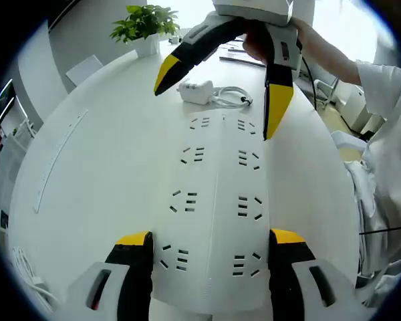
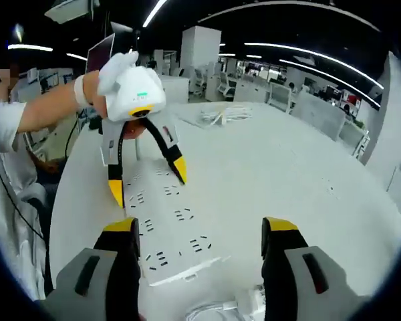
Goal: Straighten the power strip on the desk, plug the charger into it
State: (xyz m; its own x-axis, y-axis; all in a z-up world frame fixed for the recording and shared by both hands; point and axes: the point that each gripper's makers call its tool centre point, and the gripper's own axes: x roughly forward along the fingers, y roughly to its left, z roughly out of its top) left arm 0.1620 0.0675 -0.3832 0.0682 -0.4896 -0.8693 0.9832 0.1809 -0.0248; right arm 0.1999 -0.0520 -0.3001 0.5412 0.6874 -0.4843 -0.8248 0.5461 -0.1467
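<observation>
A wide white power strip (image 1: 214,194) with several sockets lies flat on the white desk (image 1: 107,174), running away from me. My left gripper (image 1: 210,239) is open, its jaws standing along both long sides of the strip's near end. My right gripper (image 1: 217,107) hangs open over the far end, facing the left one. Just past that end lies the white charger (image 1: 197,90) with its coiled cable (image 1: 230,99). In the right gripper view the strip (image 2: 167,221) lies between my right gripper (image 2: 200,226) and the left gripper (image 2: 147,180), and the charger (image 2: 254,304) shows at the bottom edge.
A potted green plant (image 1: 147,27) stands at the desk's far edge, with papers (image 1: 244,57) beside it. A person's hand and white sleeve (image 1: 381,93) are on the right. A bundle of white cable (image 2: 220,117) lies farther along the desk. Office desks fill the background.
</observation>
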